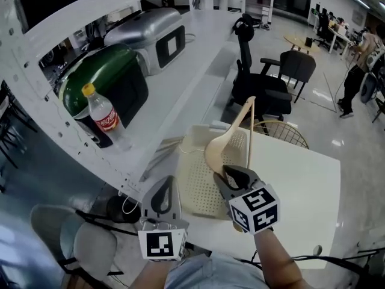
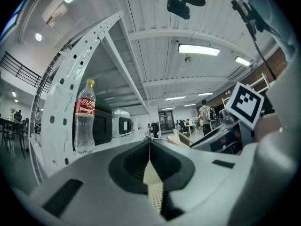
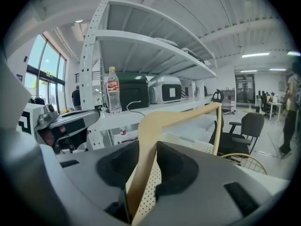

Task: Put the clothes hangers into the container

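Right claw [image 1: 232, 173] clamped on wooden hanger [image 1: 224, 148] above perforated container [image 1: 201, 192], left claw [image 1: 163, 184] together beside it.

Bottle label [image 2: 85, 106]: red, white script, too blurred to read.
Left gripper [image 1: 163, 182] cube: black-and-white square marker, no letters.
Right gripper [image 1: 233, 172] cube: the same kind of marker.

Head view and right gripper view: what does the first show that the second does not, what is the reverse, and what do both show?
Only the head view: the marker cube on the right gripper, and the person's forearm behind it.
Only the right gripper view: tall windows, and the jaws closed on the wooden hanger from both sides.
Both: that hanger, the cola bottle, the perforated container and the black office chair.
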`<state>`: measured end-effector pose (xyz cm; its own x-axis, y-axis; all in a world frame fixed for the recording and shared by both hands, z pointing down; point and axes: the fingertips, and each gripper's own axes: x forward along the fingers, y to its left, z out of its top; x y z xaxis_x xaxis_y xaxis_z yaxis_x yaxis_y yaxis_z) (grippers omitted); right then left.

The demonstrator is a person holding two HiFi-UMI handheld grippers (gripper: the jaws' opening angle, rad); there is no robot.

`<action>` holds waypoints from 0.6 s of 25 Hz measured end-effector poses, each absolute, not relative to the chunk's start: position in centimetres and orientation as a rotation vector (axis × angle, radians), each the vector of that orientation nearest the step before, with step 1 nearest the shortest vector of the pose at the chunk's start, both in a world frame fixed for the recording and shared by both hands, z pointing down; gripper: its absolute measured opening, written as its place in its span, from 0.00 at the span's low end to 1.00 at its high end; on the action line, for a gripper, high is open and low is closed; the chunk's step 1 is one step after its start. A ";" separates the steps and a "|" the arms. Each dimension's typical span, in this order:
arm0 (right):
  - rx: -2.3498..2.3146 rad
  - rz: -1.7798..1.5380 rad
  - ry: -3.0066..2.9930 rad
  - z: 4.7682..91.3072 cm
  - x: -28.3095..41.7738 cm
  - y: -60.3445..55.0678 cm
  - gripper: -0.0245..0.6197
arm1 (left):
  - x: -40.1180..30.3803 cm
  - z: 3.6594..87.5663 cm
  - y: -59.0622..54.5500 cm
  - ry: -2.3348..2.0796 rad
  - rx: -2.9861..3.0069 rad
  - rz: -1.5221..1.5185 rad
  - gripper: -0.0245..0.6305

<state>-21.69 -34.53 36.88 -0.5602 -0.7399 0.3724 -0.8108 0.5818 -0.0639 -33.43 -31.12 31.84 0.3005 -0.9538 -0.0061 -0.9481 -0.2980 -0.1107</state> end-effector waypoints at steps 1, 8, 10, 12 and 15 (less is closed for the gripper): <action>1.267 0.332 -2.509 37.0 -21.9 -34.9 0.23 | -33.6 31.9 -31.6 1.800 -2.459 -0.093 0.06; 1.292 0.360 -2.489 38.1 -24.2 -38.0 0.23 | -35.1 32.5 -35.4 1.753 -2.515 -0.105 0.06; 1.307 0.374 -2.479 38.5 -24.6 -38.6 0.23 | -35.4 32.4 -36.1 1.727 -2.529 -0.109 0.06; 1.324 0.393 -2.468 38.9 -24.9 -39.1 0.23 | -35.8 32.5 -36.8 1.692 -2.526 -0.128 0.06; 1.344 0.419 -2.457 39.8 -25.3 -40.2 0.23 | -36.3 33.2 -38.3 1.655 -2.535 -0.155 0.06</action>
